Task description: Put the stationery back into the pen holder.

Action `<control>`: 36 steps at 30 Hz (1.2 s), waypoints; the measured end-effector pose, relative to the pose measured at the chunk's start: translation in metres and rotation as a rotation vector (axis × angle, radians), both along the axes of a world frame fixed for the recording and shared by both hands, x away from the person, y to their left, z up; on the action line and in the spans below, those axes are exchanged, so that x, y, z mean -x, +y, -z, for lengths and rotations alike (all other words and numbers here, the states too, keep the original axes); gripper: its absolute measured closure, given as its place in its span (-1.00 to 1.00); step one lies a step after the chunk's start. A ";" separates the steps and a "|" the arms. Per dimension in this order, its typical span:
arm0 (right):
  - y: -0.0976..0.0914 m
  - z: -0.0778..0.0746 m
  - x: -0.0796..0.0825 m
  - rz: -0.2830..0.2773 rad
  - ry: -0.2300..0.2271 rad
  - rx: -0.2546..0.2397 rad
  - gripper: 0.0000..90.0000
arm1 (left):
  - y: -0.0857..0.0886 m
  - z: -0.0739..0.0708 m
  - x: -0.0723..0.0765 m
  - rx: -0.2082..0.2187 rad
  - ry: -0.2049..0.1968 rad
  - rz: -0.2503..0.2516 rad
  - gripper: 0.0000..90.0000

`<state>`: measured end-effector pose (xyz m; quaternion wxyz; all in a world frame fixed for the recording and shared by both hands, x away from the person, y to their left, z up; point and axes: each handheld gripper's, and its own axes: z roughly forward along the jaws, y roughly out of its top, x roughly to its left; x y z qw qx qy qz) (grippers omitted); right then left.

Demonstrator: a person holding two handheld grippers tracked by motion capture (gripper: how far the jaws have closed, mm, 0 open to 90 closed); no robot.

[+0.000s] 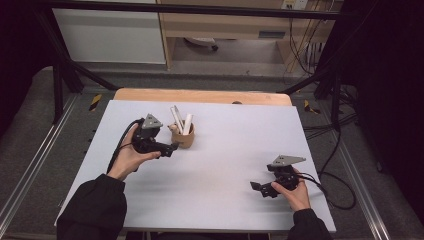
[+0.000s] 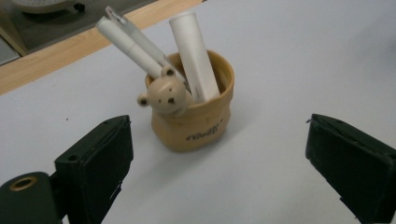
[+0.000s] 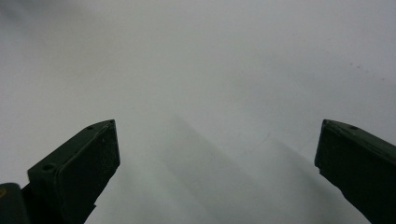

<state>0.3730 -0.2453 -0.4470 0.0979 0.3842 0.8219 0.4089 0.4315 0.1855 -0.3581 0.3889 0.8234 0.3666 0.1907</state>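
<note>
A tan cup (image 1: 184, 137) (image 2: 194, 119) with a small bear head on its rim stands upright on the white table (image 1: 225, 150). Three white pens (image 1: 181, 122) (image 2: 194, 58) lean inside it. My left gripper (image 1: 173, 146) (image 2: 219, 158) sits just left of the cup, pointing at it, jaws wide open with nothing between them. The cup stands a little beyond the jaw tips, apart from them. Near the table's front right, my right gripper (image 1: 256, 186) (image 3: 217, 158) rests low, open over bare white surface.
A wooden strip (image 1: 200, 96) runs along the table's far edge. Black frame posts and cables (image 1: 330, 165) stand to the right, and a cabinet (image 1: 240, 25) behind. White surface stretches between the two grippers.
</note>
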 end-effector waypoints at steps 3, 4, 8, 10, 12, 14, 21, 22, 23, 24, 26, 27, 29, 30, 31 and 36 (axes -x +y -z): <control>0.000 0.000 0.000 -0.001 0.000 -0.001 -0.99 | 0.007 0.005 0.007 0.003 -0.004 -0.004 -0.86; 0.000 0.000 0.000 0.000 -0.001 0.000 -0.99 | 0.009 0.007 0.010 0.005 -0.005 -0.002 -0.87; 0.000 0.000 0.000 0.000 0.002 0.002 -0.99 | 0.019 0.018 0.018 0.013 -0.004 0.000 -0.87; 0.000 0.000 0.000 0.000 0.002 0.000 -0.99 | 0.024 0.025 0.023 0.020 0.000 0.003 -0.87; 0.000 0.000 0.001 -0.002 0.003 0.000 -0.99 | 0.028 0.032 0.028 0.018 0.000 0.009 -0.87; -0.001 0.000 0.000 0.001 0.002 -0.001 -0.99 | 0.032 0.039 0.033 0.019 0.005 0.014 -0.87; 0.000 0.000 0.000 0.001 0.008 0.004 -0.99 | 0.045 0.061 0.050 0.023 0.025 0.017 -0.87; 0.000 0.000 0.000 0.001 0.010 0.002 -0.99 | 0.047 0.064 0.052 0.022 0.027 0.014 -0.87; 0.000 0.000 0.000 0.003 0.012 0.001 -0.99 | 0.050 0.066 0.054 0.021 0.030 0.013 -0.87; 0.000 0.000 0.000 0.004 0.012 0.001 -0.99 | 0.052 0.069 0.056 0.019 0.033 0.012 -0.87; 0.000 0.000 0.001 0.003 0.013 0.001 -0.99 | 0.057 0.072 0.060 0.017 0.031 0.006 -0.87; 0.000 0.000 0.001 0.004 0.014 0.003 -0.99 | 0.060 0.074 0.062 0.019 0.033 0.000 -0.87; 0.000 0.000 0.001 0.004 0.013 0.006 -0.99 | 0.065 0.077 0.066 0.016 0.033 -0.004 -0.87; 0.000 0.000 0.001 0.004 0.013 0.008 -0.99 | 0.067 0.078 0.067 0.019 0.035 -0.008 -0.87; 0.000 0.001 0.001 0.004 0.012 0.008 -0.99 | 0.069 0.080 0.069 0.021 0.036 -0.009 -0.87; 0.000 0.000 0.001 0.005 0.014 0.010 -0.99 | 0.079 0.085 0.075 0.017 0.039 -0.024 -0.87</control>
